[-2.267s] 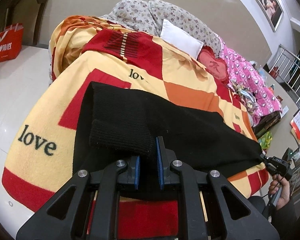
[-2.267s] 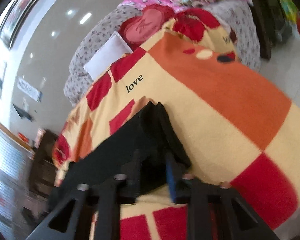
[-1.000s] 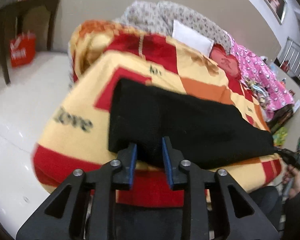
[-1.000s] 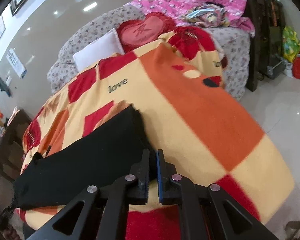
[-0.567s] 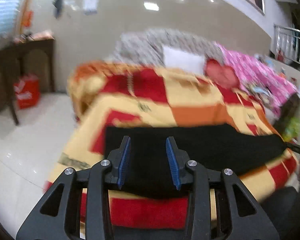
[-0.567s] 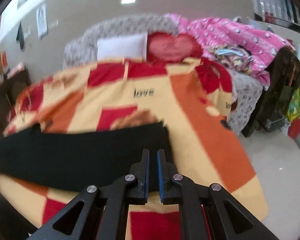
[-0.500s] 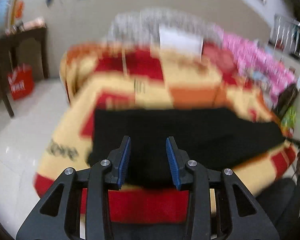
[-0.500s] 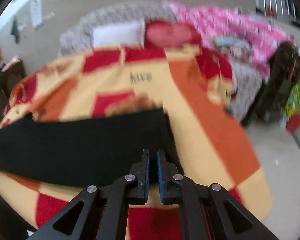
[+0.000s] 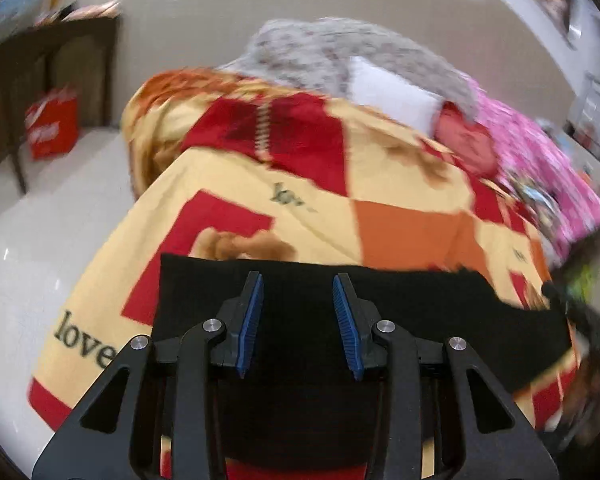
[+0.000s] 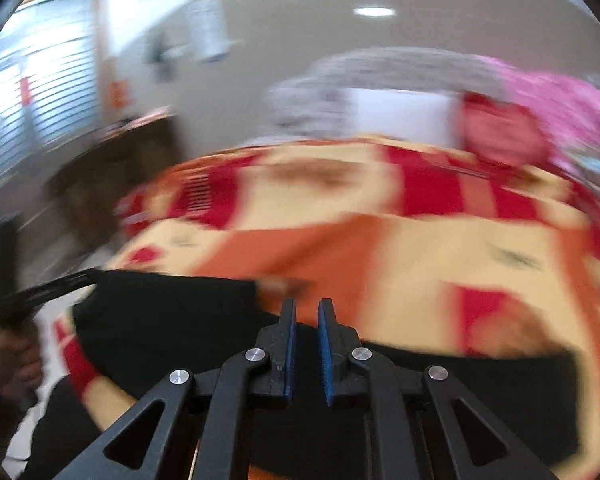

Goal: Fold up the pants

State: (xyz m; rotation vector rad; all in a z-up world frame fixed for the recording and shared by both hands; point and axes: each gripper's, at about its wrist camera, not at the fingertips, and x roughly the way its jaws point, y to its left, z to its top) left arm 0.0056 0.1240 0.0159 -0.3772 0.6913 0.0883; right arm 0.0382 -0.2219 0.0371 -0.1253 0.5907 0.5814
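Black pants (image 9: 440, 312) lie flat as a long strip across the near edge of the bed, on the red/orange/yellow "love" blanket (image 9: 300, 208). Left gripper (image 9: 298, 312) hangs over the pants' left end, jaws spread wide, nothing between them. Right gripper (image 10: 305, 344) is over the pants (image 10: 172, 312), jaws nearly together with a narrow gap, gripping nothing. Right view is motion-blurred.
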